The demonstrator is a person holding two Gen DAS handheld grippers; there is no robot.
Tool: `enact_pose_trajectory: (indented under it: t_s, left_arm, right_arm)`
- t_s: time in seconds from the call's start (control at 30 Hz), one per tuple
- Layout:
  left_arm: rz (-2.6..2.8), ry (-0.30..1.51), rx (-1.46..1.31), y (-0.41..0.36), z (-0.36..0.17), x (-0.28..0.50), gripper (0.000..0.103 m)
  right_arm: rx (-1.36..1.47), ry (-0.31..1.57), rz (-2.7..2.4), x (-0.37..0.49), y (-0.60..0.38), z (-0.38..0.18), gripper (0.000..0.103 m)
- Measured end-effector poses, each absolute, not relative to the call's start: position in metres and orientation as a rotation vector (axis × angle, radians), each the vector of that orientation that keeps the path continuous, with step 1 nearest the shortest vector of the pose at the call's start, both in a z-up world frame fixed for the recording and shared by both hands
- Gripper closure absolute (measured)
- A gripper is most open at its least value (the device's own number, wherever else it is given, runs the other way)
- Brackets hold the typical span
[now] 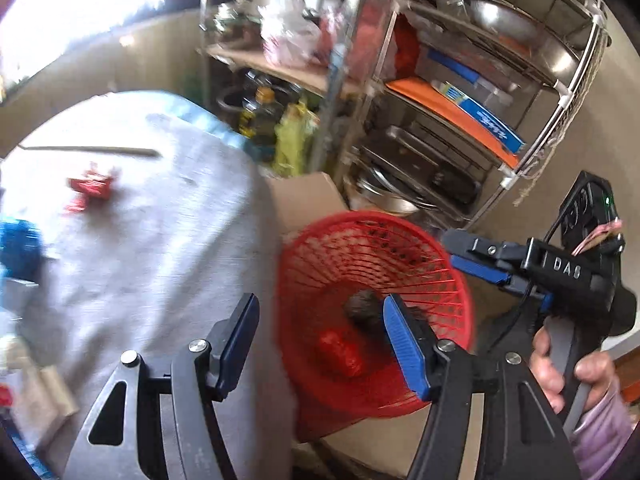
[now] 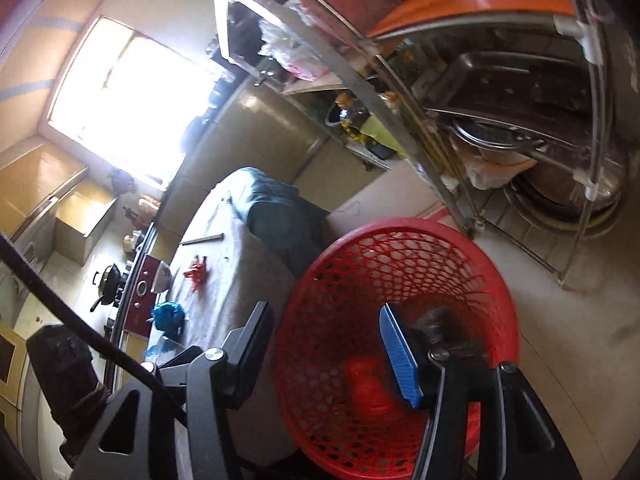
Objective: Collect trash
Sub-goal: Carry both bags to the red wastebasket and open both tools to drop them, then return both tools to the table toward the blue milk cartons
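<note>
Left gripper (image 1: 320,332) parted and empty above red mesh basket (image 1: 432,280), right gripper (image 2: 324,344) likewise parted over it, dark lump (image 1: 362,309) and red wrapper (image 1: 340,354) inside basket, red scrap (image 1: 91,186) on cloth-covered table (image 1: 160,240) beside basket

At the upper right of your left view you see a metal rack (image 1: 460,120) with steel bowls and trays, an orange board (image 1: 440,108) on one shelf, and oil bottles (image 1: 264,116) left of it.
</note>
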State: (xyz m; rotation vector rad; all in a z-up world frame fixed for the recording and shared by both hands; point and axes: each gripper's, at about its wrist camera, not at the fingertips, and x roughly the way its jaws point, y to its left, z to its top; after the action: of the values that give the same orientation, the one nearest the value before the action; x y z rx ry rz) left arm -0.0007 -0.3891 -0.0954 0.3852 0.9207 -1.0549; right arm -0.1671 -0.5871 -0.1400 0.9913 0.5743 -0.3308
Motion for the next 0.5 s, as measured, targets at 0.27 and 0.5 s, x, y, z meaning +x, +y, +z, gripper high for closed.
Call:
enact_pose_trajectory:
  t_s: [0.27, 0.5]
  left_arm:
    - [-0.925, 0.808, 0.402, -0.309, -0.073, -0.005, 0.034]
    - [-0.765, 0.746, 0.351, -0.226, -0.065, 0.0, 0.032]
  right_arm:
    - [0.893, 0.622, -0.189, -0.117, -0.538, -0.124, 0.043]
    - [0.81, 0.672, -0.072, -0.07, -0.482, -0.109, 0.043]
